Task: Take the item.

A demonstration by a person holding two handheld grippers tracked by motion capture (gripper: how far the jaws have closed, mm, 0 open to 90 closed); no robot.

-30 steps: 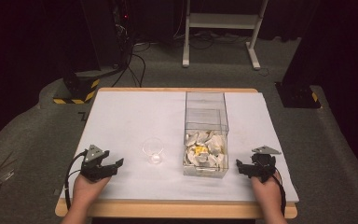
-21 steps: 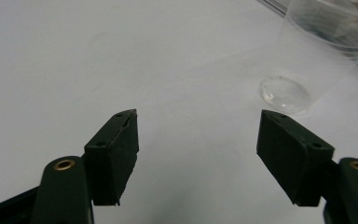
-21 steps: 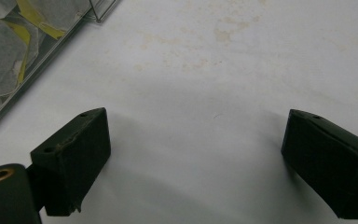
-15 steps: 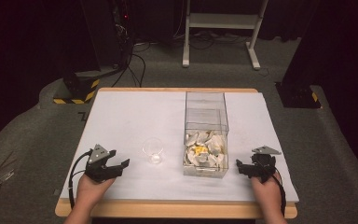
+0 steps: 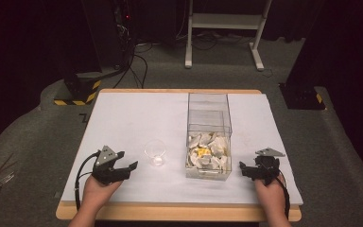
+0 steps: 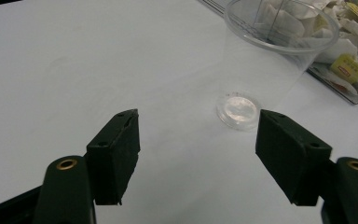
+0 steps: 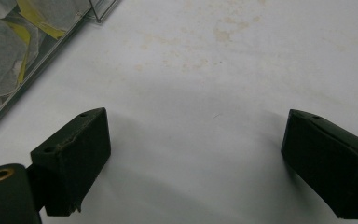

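Approach step underway: left hand-held gripper (image 5: 123,169) is sitting near the front-left corner of the tabletop (image 5: 123,118), jaws spread wide and holding nothing, lining up on the clear plastic cup (image 5: 155,152). Cup is standing upright, mouth up, near the front edge, just left of the clear box (image 5: 209,137) and apart from it. In the left gripper view the cup (image 6: 261,70) is lying ahead and off toward the right jaw, not yet between the jaws, so no contact yet.

Box is running front to back right of centre; its near end is holding a pile of tea bags (image 5: 208,151), white sachets with some yellow tags. Far end is looking empty.

Right hand-held gripper (image 5: 251,171) is parked near the front-right corner, just right of the box, jaws also wide apart and empty over bare tabletop (image 7: 214,70).

Judgement: next move is calling for the left one to slide forward and right until the cup wall is centred between the jaws, then a light squeeze — thin plastic, probably going to buckle or tip if pinched hard or nudged off-centre.
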